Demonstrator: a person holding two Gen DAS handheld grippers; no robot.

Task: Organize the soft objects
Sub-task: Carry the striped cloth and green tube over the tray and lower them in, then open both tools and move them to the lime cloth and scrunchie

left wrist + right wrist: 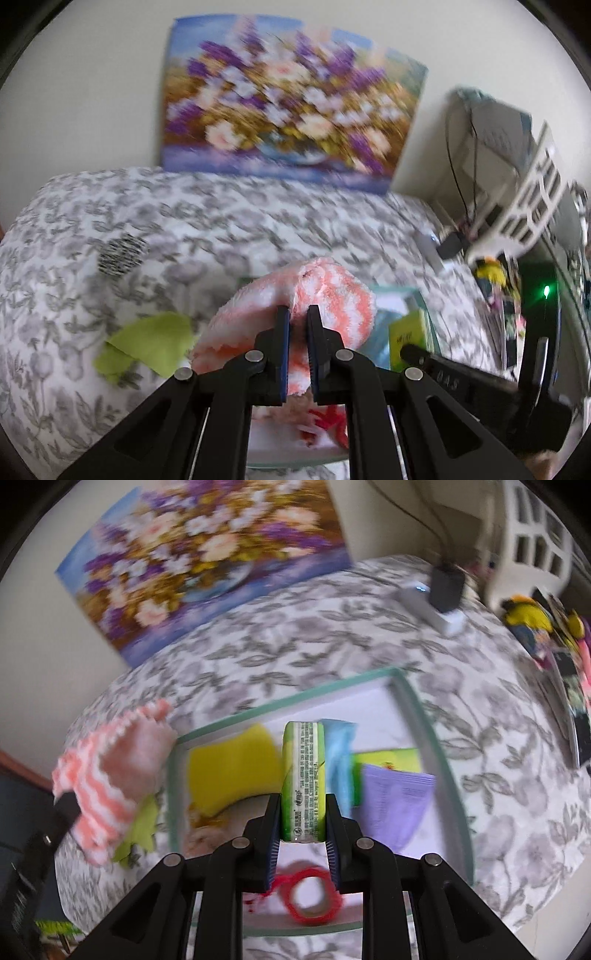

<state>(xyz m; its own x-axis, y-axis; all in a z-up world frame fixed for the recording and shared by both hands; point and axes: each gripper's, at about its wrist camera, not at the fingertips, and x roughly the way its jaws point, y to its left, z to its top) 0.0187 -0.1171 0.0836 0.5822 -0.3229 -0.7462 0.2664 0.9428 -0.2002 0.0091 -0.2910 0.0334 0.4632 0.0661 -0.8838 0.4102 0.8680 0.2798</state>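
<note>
Floral bedding (332, 635) fills the scene beneath a flower painting (291, 99). Left tool (297, 354) is clamped on a pink striped towel (325, 291), lifted beside the tray (424, 716); right tool (303, 823) pinches an upright green tissue pack (303, 771) above it. Sorting appears midway; next, each item likely needs lowering into a free spot.

The tray (432, 723) is crowded along its left wall and middle (yellow sponge (232, 775), purple packet (395, 805)), leaving bare floor only toward its far right corner.
</note>
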